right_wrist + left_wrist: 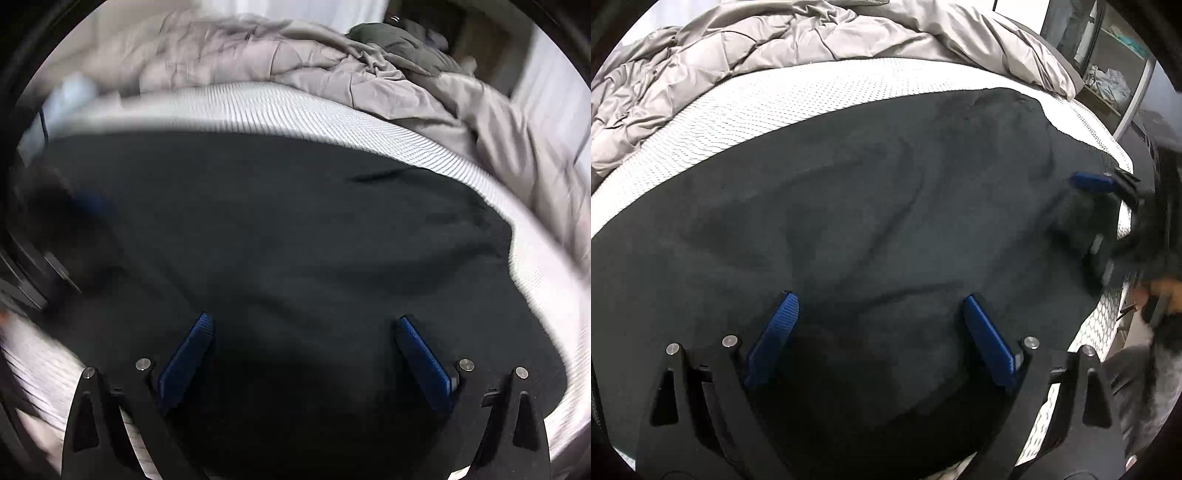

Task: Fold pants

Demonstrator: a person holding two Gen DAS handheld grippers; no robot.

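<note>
The dark charcoal pants (pixel 849 221) lie spread flat on the white textured mattress (pixel 775 107), with soft wrinkles. My left gripper (pixel 881 301) is open, its blue pads wide apart just above the near part of the fabric, holding nothing. In the left wrist view the right gripper (pixel 1097 206) shows at the pants' right edge, blurred. In the right wrist view the pants (pixel 295 229) fill the middle, and my right gripper (pixel 304 321) is open and empty over them. The left gripper shows as a blurred shape at that view's left edge (pixel 74 221).
A rumpled grey quilted comforter (pixel 738 48) is heaped along the far side of the mattress (pixel 295 107), with a dark green garment (pixel 406 40) on it. A shelving unit (pixel 1115 66) stands beyond the bed's right end. The mattress's right edge (pixel 1108 314) drops off.
</note>
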